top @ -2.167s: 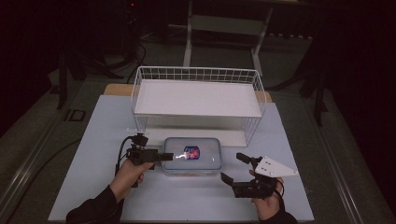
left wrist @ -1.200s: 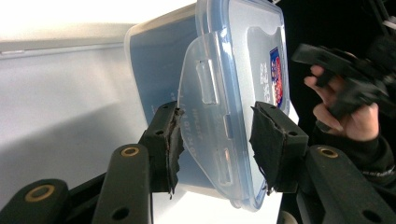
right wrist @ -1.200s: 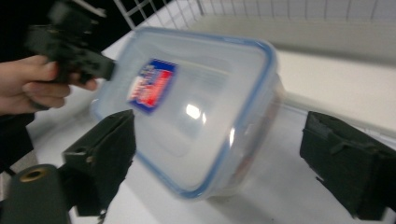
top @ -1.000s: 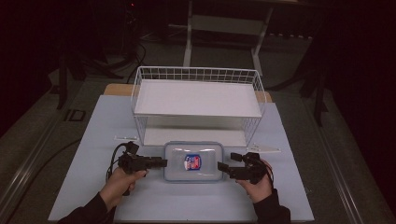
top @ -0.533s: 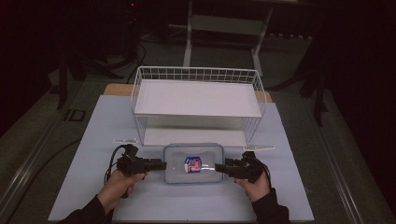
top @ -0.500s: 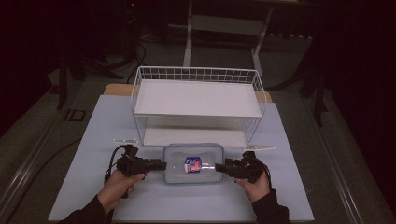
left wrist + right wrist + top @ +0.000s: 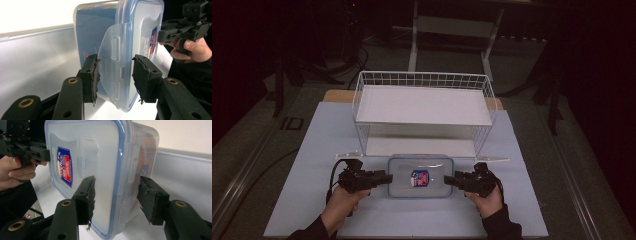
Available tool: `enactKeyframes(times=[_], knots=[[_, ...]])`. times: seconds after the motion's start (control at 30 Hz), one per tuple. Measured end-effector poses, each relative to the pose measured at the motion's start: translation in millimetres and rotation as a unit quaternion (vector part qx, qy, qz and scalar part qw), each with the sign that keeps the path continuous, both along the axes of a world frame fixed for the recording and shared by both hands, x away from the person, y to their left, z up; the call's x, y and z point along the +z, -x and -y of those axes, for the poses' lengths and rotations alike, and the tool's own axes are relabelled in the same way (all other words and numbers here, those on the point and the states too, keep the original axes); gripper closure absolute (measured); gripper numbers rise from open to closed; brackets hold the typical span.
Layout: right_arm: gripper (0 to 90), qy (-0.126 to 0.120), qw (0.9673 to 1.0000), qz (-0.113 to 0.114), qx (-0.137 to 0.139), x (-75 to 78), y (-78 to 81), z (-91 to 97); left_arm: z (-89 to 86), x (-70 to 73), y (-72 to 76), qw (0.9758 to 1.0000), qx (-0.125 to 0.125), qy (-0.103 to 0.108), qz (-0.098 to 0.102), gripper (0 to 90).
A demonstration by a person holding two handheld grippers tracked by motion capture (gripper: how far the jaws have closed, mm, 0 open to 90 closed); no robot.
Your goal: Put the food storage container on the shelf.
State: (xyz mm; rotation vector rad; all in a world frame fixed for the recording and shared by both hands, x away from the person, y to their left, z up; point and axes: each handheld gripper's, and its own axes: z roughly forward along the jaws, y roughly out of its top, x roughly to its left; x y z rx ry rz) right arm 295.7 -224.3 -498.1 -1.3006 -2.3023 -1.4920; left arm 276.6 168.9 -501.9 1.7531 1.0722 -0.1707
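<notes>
I have the lidded container (image 7: pixel 420 176) on the table just before the wire rack (image 7: pixel 424 112). Left gripper (image 7: pixel 382 178) jaws clamp its left end; right gripper (image 7: pixel 451 179) jaws have just been closing on its right end. I advise lifting evenly, keeping it level.

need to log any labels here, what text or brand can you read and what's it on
No text can be read.
Red, white and blue sticker on the box lid: print too blurred to read.
Faint embossed marks on the lid's end flap: illegible.
Small label on the box's side: too small to read.
</notes>
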Motion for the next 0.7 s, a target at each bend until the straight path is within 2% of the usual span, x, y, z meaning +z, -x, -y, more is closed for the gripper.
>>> enactKeyframes(times=[0.23, 0.47, 0.6, 0.7], knots=[[48.1, 0.001, 0.9999, 0.013, -0.011, 11.4, -9.9, 6.5, 9.4, 7.8, -12.6, 0.9999, 0.006, 0.002, 0.011, 56.1], [47.9, 0.002, 0.9992, 0.032, -0.024, 27.3, -24.1, 14.5, 19.6, 15.1, -26.6, 0.9992, 0.014, 0.009, 0.036, 55.7], [47.7, 0.002, 0.9989, 0.037, -0.029, 31.2, -32.1, 17.2, 22.3, 16.6, -32.7, 0.9989, 0.018, 0.012, 0.043, 55.7], [47.3, 0.000, 0.9984, 0.045, -0.034, 34.1, -41.0, 16.8, 23.3, 19.1, -39.9, 0.9976, 0.031, 0.015, 0.060, 55.5]])
